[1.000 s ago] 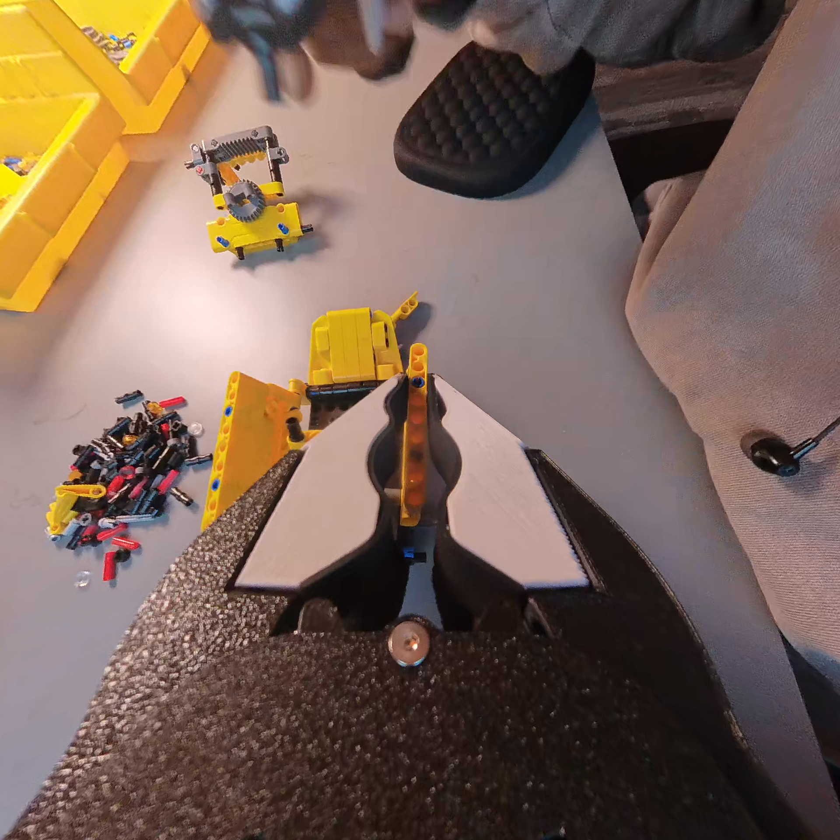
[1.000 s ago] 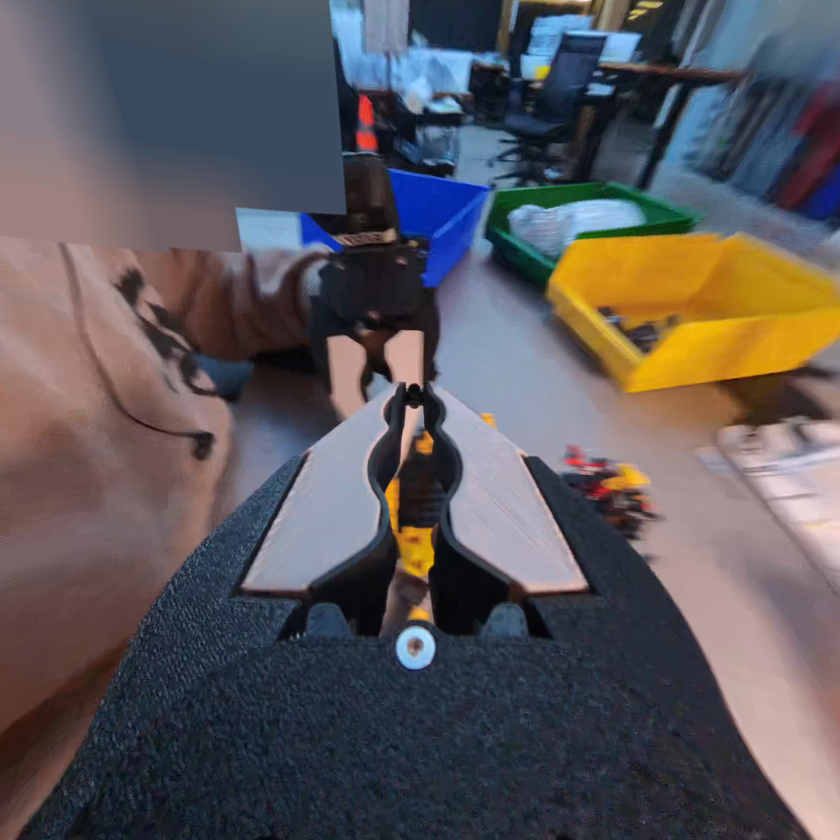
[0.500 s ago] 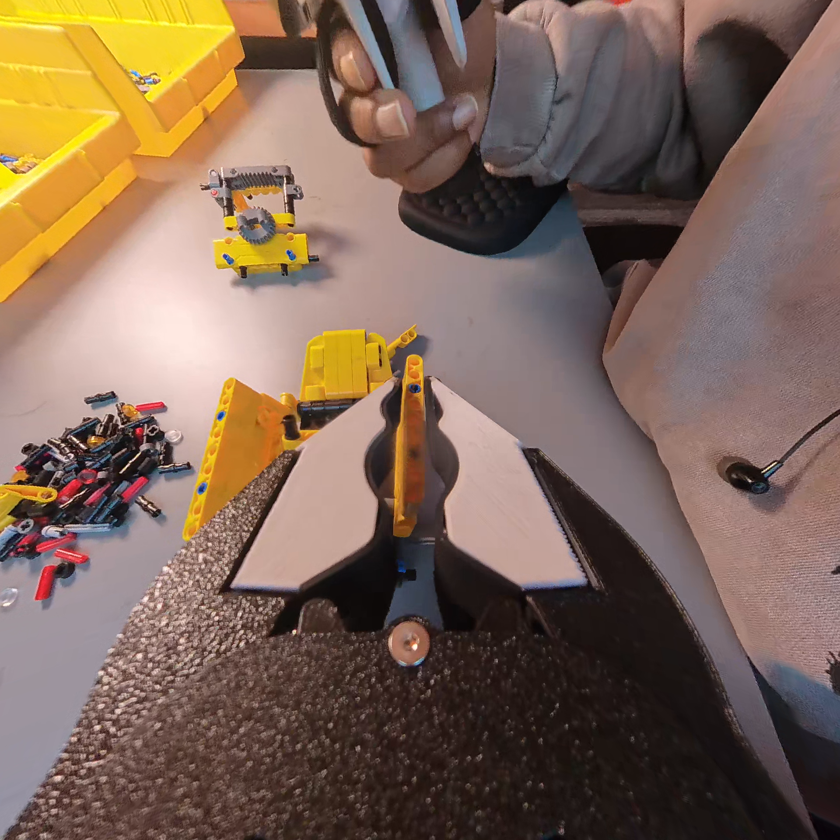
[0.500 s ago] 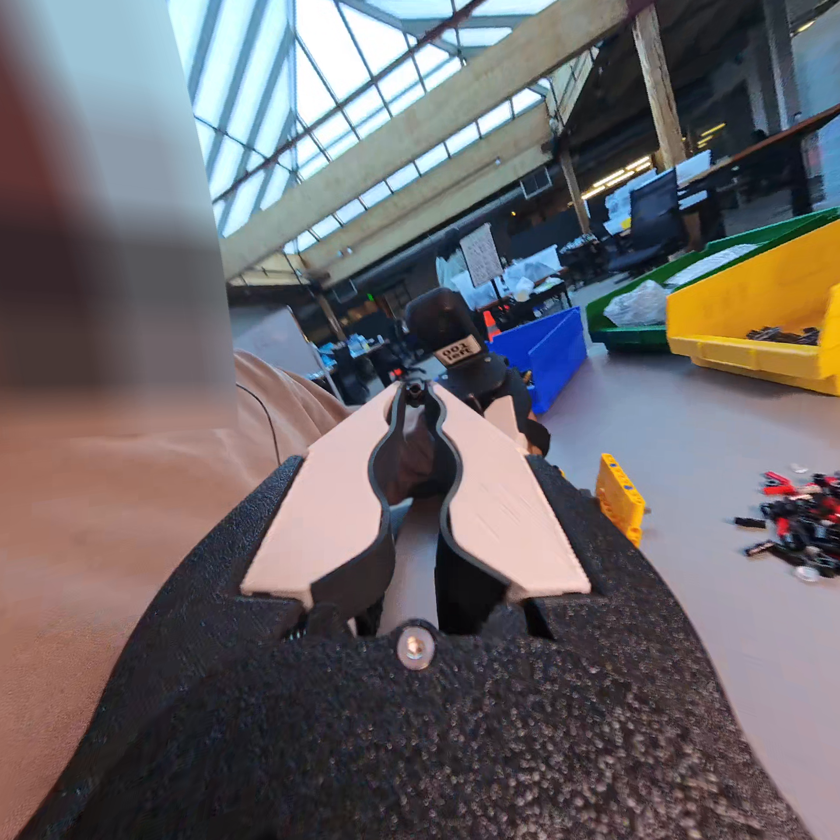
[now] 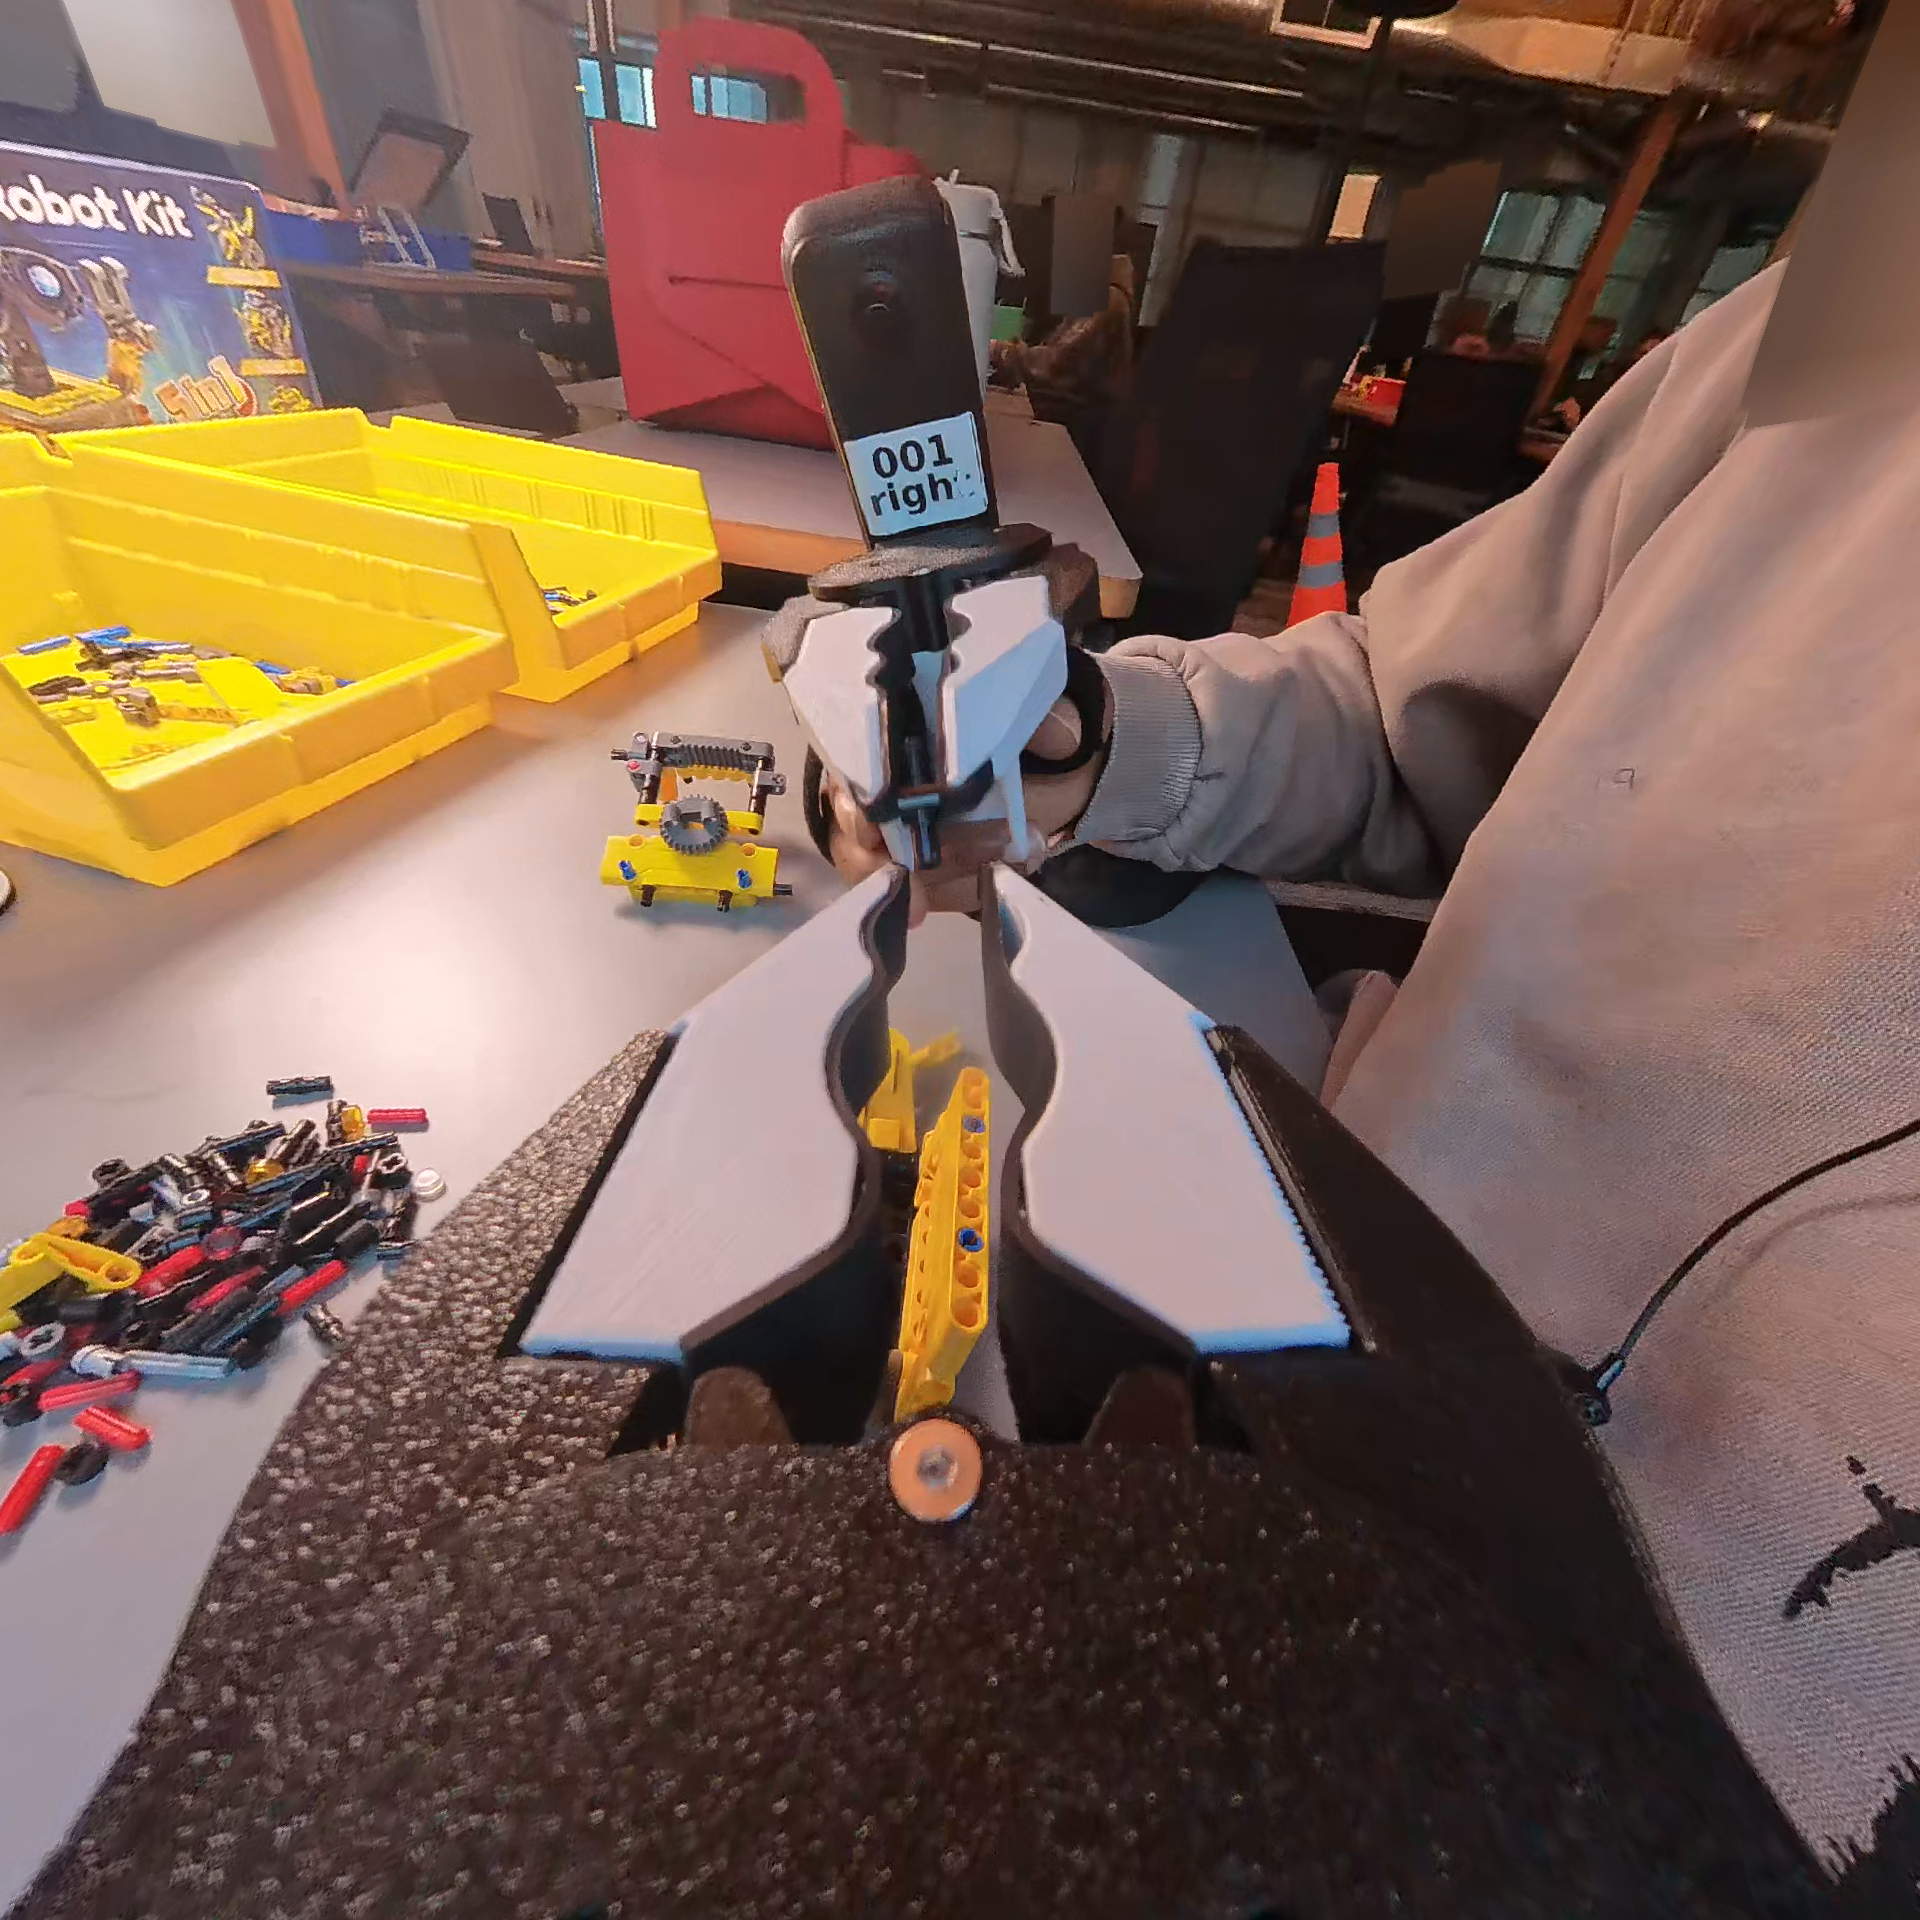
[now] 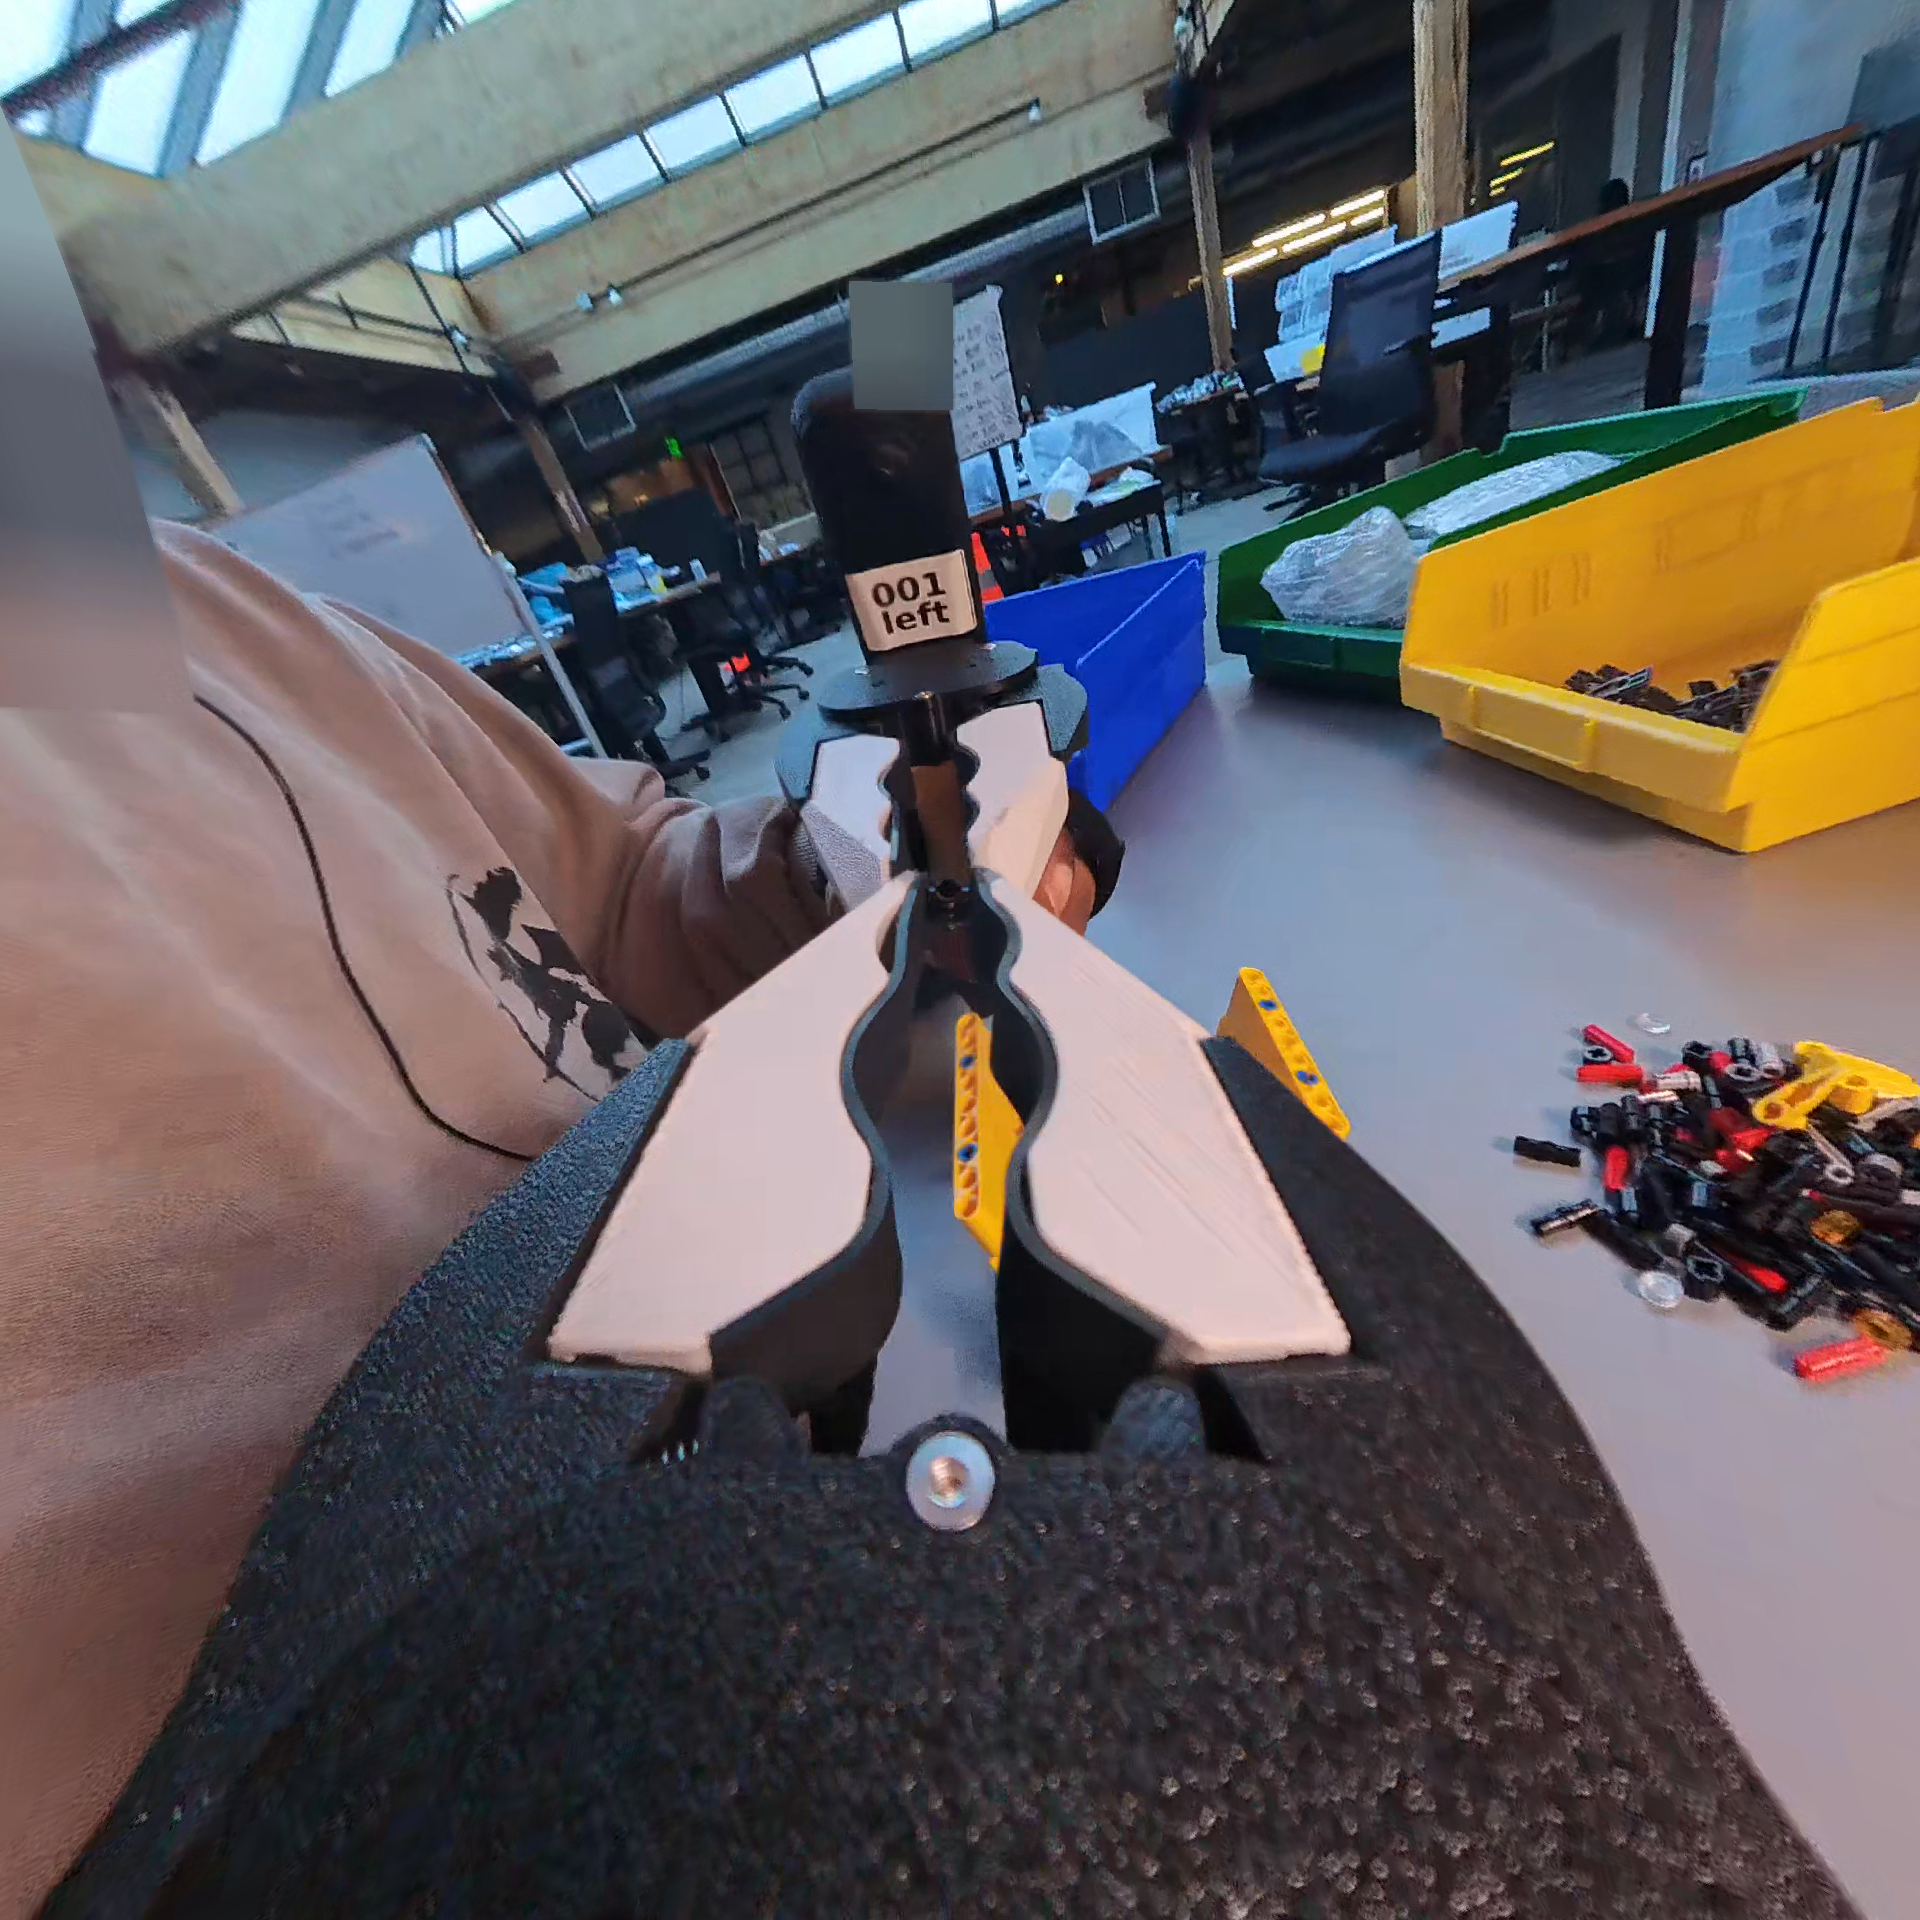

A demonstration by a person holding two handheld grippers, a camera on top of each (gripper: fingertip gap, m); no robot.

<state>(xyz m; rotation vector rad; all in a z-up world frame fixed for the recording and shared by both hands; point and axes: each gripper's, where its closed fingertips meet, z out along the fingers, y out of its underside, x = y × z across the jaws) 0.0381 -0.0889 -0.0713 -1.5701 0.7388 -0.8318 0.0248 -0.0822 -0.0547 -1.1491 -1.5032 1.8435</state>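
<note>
My left gripper (image 5: 943, 894) is slightly open and empty, raised above the grey table (image 5: 416, 987). A yellow holed beam (image 5: 951, 1226) of a yellow brick model lies below, seen through the gap between the fingers. My right gripper (image 6: 943, 891) is shut on a small dark pin (image 6: 945, 888). In the left wrist view the right gripper (image 5: 920, 821) faces the left gripper tip to tip and almost touches it, with the pin (image 5: 920, 831) sticking out. The left gripper (image 6: 930, 821) shows head-on in the right wrist view, above the beam (image 6: 977, 1122).
A small yellow and grey gear assembly (image 5: 696, 821) stands behind. A pile of small black and red parts (image 5: 197, 1226) lies beside (image 6: 1745, 1153). Yellow bins (image 5: 260, 623) (image 6: 1662, 665), a blue bin (image 6: 1122, 644) and a green bin (image 6: 1455, 520) line the far side. A person's beige sweatshirt (image 5: 1558, 935) borders the table. The tips of both grippers are at nearly the same place.
The left gripper has let go of the yellow beam, opened a little and tilted up. The right gripper has swung round with its pin until both grippers face each other.
</note>
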